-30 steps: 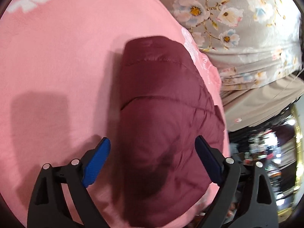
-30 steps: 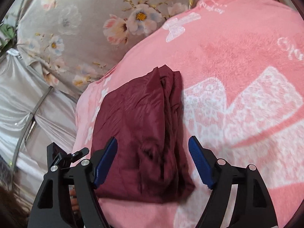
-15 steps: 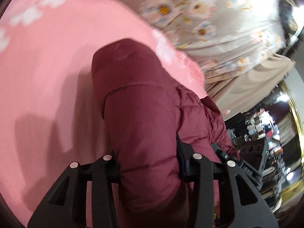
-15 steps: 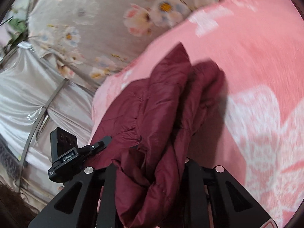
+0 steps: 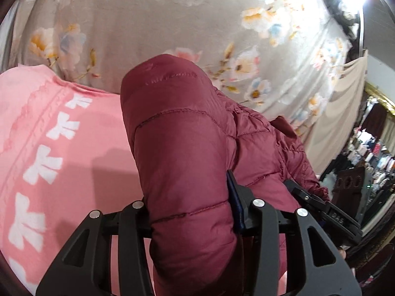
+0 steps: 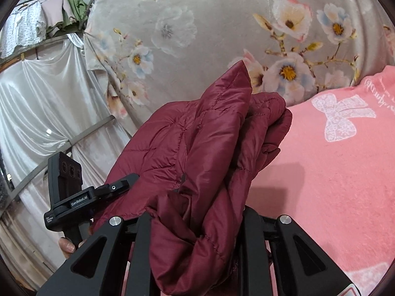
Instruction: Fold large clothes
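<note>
Two grippers, one garment between them. Maroon quilted jacket [image 5: 187, 162] is bunched and raised clear of the pink blanket [image 5: 49, 148], both ends clamped.

Left gripper [image 5: 190, 212]: jaws drawn in tight on a thick padded fold of the jacket. Blue pad [image 5: 234, 202] of one finger shows at the edge of the fabric; the other finger is buried under the fold. Jacket rises forward from the jaws as a rounded quilted bulge, stitch lines across it, reaching up past the blanket's far edge and overlapping the grey floral sheet [image 5: 148, 24] behind. More of the jacket trails off to the side away from the blanket, crumpled.

Right gripper [image 6: 195, 222]: jaws closed on a bundle of several layers. Pads hidden by cloth. One pointed corner of the jacket [image 6: 209, 148] sticks up above the bundle, in front of the floral sheet [image 6: 197, 37]. Layers hang in loose folds on the side toward the pink blanket [image 6: 333, 172], casting a shadow onto it.

From the right wrist view, the left gripper's camera housing [image 6: 64, 180] sits just beside the jacket, on the side away from the blanket, with a fingertip [image 6: 66, 244] of the person's hand below it.

Blanket carries white bow shapes [image 6: 343, 118] and a row of white marks [image 5: 42, 165] along its border. Beyond the floral sheet, away from the blanket: white satin drape [image 6: 37, 111] and hanging laundry [image 6: 37, 17] in the right view; a beige cloth [image 5: 340, 113] and a blurred cluttered area in the left view.
</note>
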Demonstrator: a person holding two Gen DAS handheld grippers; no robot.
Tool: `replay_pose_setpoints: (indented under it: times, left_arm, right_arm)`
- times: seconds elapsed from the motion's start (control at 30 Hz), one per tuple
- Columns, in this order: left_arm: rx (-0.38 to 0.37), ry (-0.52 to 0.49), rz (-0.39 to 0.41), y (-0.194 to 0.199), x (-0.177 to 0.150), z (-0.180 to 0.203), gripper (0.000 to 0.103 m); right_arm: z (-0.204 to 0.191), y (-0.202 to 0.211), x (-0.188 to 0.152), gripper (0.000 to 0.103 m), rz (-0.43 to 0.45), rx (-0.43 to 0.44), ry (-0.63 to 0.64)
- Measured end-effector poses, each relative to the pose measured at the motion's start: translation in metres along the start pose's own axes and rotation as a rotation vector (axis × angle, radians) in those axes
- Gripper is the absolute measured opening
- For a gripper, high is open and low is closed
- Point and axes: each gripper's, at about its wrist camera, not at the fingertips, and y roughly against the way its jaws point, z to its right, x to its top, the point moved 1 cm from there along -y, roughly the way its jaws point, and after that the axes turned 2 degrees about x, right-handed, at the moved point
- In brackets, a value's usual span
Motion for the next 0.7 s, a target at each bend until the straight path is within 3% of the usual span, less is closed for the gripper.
replay_pose_setpoints:
  times: [0.27,0.7]
  left_arm:
    - [0.099,-0.013,-0.072,-0.059,-0.013,-0.034,0.042]
    - [0.155,-0.006,-0.129,-0.104,-0.035,-0.057,0.042]
  right_arm:
    - [0.041,-0.058,-0.02,0.018,-0.051,-0.076,-0.035]
    - [0.075,-0.1,-0.045,0.018,-0.124,-0.14,-0.04]
